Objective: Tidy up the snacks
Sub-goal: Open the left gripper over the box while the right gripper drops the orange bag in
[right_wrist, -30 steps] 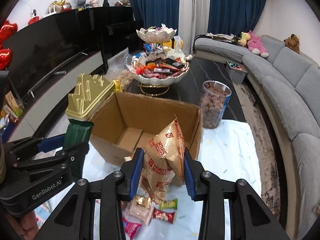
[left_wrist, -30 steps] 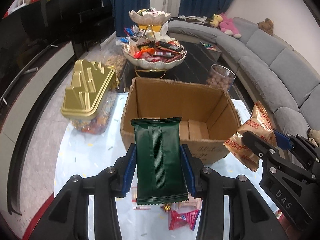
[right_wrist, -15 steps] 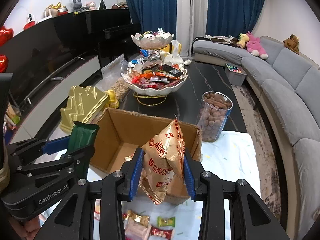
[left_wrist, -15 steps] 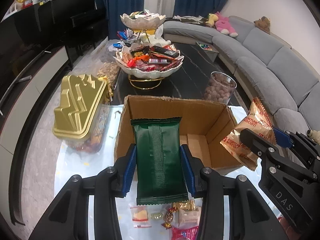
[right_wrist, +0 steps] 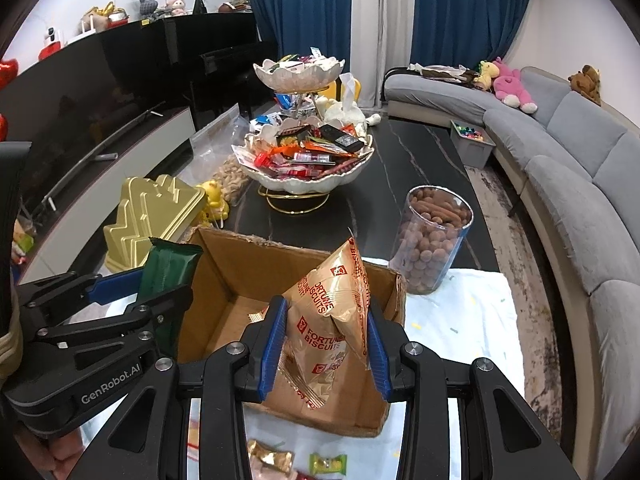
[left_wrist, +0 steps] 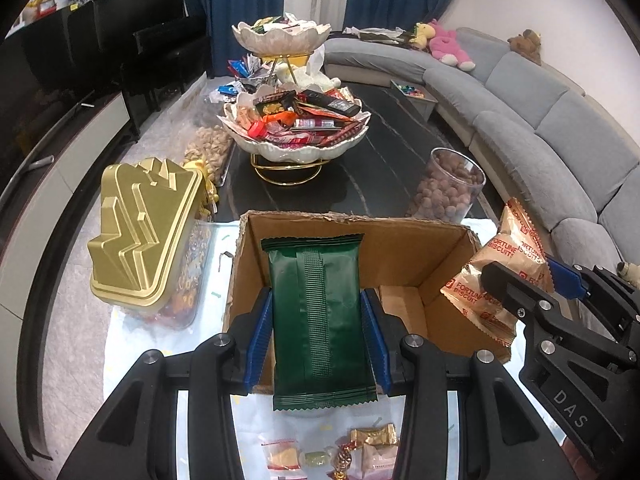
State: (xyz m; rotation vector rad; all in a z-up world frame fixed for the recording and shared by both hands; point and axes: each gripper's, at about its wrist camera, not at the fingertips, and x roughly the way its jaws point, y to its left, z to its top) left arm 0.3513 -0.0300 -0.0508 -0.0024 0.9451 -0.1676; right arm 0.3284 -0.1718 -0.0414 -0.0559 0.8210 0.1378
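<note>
Pale cloth [left_wrist: 132, 364] covers the near end of the long table, and closest to me a few small wrapped candies [left_wrist: 372, 438] lie loose on it, just under my left gripper [left_wrist: 318, 330]. I have that gripper clamped on a green packet [left_wrist: 320, 316], its blue pads [left_wrist: 259, 330] pressing both long edges; the packet stands upright over the near wall of the open cardboard box [left_wrist: 404, 248]. My right gripper [right_wrist: 326, 338] grips a gold bag of fortune biscuits [right_wrist: 330, 316] the same way, held above the box's near right corner, with more loose sweets [right_wrist: 328, 462] on the cloth below. From the left camera I see the biscuit bag just off the box's right wall; from the right camera the green packet sits at the box's left edge. Beside the box on the left rests a gold-lidded candy tub [left_wrist: 140, 236], on the right a clear jar of brown nuts [right_wrist: 434, 240]. Beyond them, on the dark tabletop, stands a two-tier shell-shaped snack stand [left_wrist: 296, 120], piled with wrapped bars. Farther back I see a grey sofa [right_wrist: 560, 152] and blue curtains [right_wrist: 308, 4].
</note>
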